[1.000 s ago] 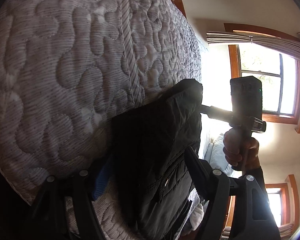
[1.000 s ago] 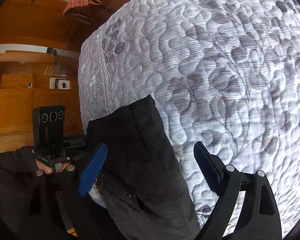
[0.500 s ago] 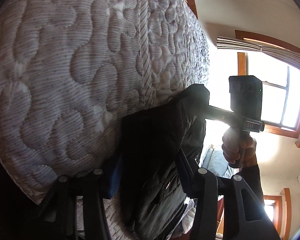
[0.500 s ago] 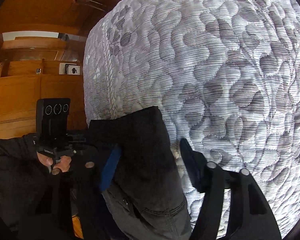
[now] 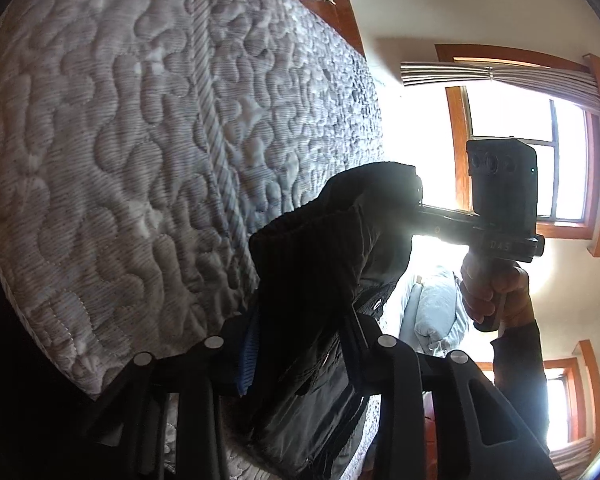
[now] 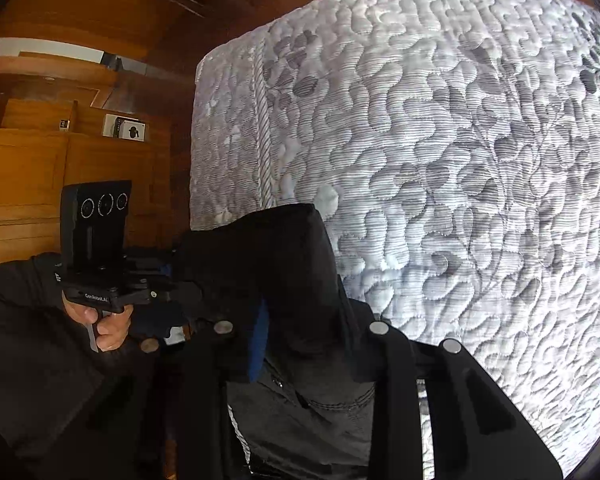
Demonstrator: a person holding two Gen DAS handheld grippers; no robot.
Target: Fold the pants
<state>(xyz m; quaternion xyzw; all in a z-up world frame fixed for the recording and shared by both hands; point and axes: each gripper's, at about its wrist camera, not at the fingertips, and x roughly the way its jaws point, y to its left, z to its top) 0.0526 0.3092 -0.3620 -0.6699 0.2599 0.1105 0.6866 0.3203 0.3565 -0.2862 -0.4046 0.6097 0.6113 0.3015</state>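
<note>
The soft, limp black fabric pants [image 5: 324, 280] are clamped at the waistband by both the left hand-held gripper [image 5: 300, 344] and the right hand-held gripper [image 6: 308, 344] over the quilted grey mattress [image 6: 460, 160].

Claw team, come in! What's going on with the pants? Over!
Left claw shut on black pants. Right claw shut on them too. Pants lifted over mattress. Nothing in the way.
</note>
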